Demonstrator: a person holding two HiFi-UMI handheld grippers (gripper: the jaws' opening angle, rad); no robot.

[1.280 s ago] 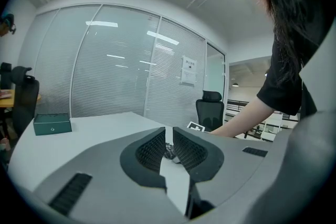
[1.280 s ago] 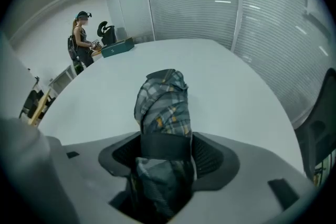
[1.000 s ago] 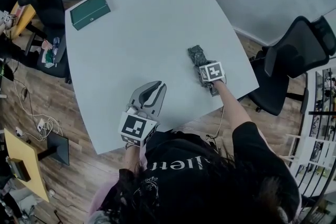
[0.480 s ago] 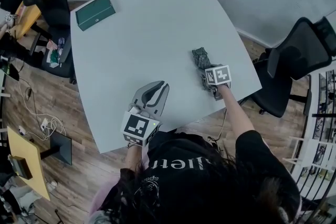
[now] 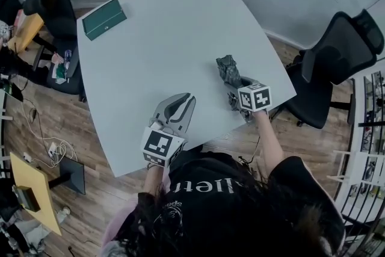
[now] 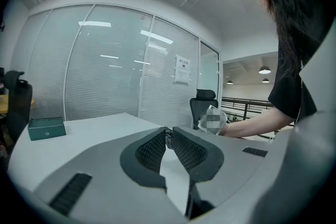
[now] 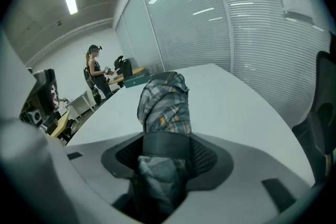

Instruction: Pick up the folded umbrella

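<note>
Plaid umbrella (image 7: 164, 107) by the right edge of the desk (image 5: 156, 39): the right gripper (image 7: 165, 148) has just closed its jaws on it, so it looks ready to lift; the left gripper (image 6: 169, 136) has its jaws pressed together.

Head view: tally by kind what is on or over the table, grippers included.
folded umbrella: 1
green box: 1
grippers: 2, the left gripper and the right gripper
Total: 4
</note>
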